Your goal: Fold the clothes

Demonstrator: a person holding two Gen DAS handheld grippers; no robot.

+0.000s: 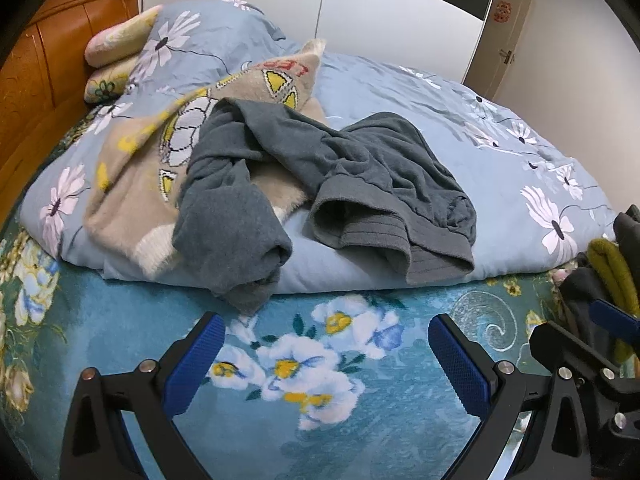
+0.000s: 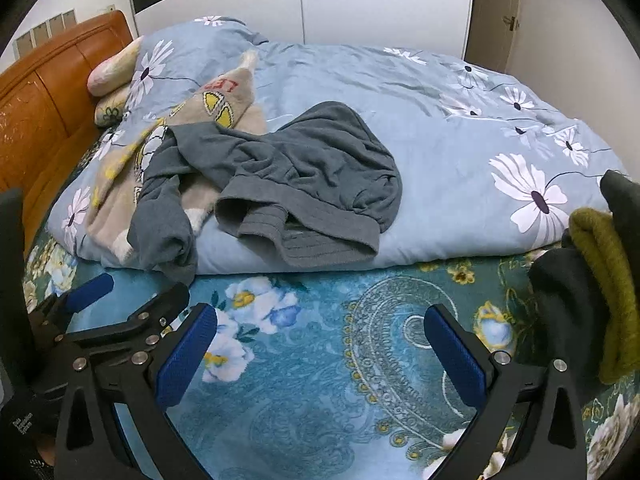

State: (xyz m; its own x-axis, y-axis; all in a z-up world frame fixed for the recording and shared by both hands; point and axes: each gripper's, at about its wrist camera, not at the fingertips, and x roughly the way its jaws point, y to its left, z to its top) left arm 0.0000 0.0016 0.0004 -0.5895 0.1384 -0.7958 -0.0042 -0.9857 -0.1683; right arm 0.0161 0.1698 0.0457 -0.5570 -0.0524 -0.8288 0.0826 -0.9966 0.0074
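Note:
A crumpled dark grey sweater (image 1: 340, 172) lies on the light blue flowered duvet (image 1: 420, 96), one sleeve hanging over its front edge. It partly covers a beige patterned sweater (image 1: 132, 168). Both show in the right wrist view, the grey one (image 2: 316, 168) and the beige one (image 2: 224, 108). My left gripper (image 1: 326, 342) is open and empty above the teal floral sheet (image 1: 360, 380), short of the grey sweater. My right gripper (image 2: 320, 334) is open and empty beside it, over the same sheet (image 2: 320, 400).
A stack of folded clothes, dark and olive-yellow (image 2: 600, 280), sits at the right edge of the bed. An orange wooden headboard (image 1: 44, 80) and pillows (image 1: 116, 40) are at the left. White wardrobe doors (image 1: 380, 12) stand behind the bed.

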